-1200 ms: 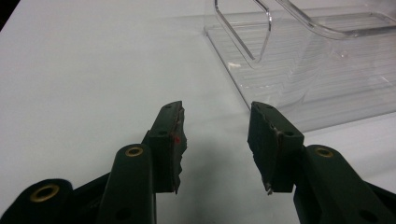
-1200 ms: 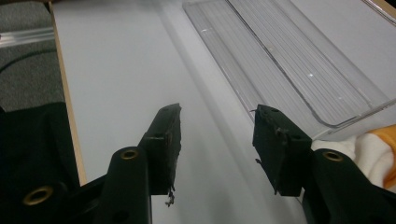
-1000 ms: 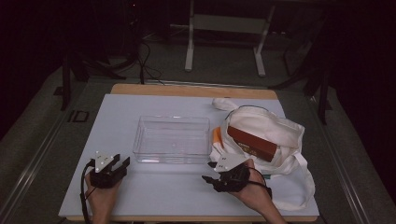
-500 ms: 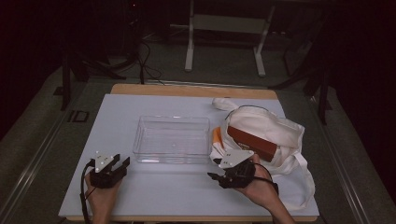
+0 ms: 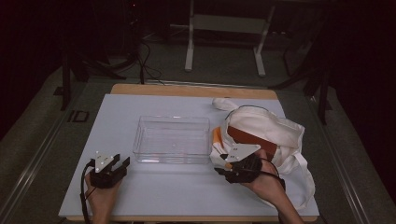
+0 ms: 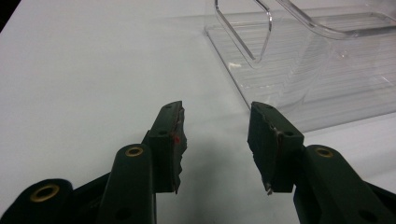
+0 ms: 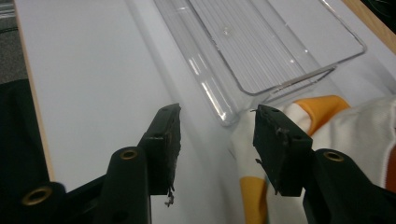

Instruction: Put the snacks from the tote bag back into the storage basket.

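Nothing is moved yet, it seems: the clear rectangular plastic bin [image 5: 172,139] sits empty between both wide-open hand-held grippers, left [image 5: 115,164] and right [image 5: 223,164], the cream-and-orange cloth bag [image 5: 273,130] touching the right one.

Your clear plastic tray [image 5: 172,139] upright and empty mid-counter, your white cloth bag [image 5: 268,133] slumped just right of it, brown box [image 5: 250,138] inside its mouth
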Demonstrator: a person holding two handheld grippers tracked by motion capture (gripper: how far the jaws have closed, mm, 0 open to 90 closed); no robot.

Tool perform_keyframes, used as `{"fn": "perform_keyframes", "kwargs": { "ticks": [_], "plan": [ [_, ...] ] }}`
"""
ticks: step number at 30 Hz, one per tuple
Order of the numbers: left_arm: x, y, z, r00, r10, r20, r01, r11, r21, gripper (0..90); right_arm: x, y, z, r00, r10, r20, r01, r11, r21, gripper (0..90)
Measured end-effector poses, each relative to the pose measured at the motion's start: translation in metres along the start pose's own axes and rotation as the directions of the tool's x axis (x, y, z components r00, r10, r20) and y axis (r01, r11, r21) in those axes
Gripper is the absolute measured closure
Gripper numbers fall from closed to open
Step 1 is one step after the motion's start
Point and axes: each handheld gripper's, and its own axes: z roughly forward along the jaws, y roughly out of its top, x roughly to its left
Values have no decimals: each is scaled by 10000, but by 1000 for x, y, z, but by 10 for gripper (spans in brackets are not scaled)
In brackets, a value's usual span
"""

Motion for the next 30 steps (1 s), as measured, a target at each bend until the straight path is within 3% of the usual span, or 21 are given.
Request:
{"fn": "perform_keyframes", "kwargs": {
  "ticks": [19,30],
  "plan": [
    [0,0,0,10000,45,6,-45,10000,8,566,-20,-4,-14,9994,-31,333,10,9980,625,506],
    [0,0,0,10000,27,6,-27,10000,15,566,-35,-10,-18,9985,238,483,-274,9968,756,506]
  ]
}}
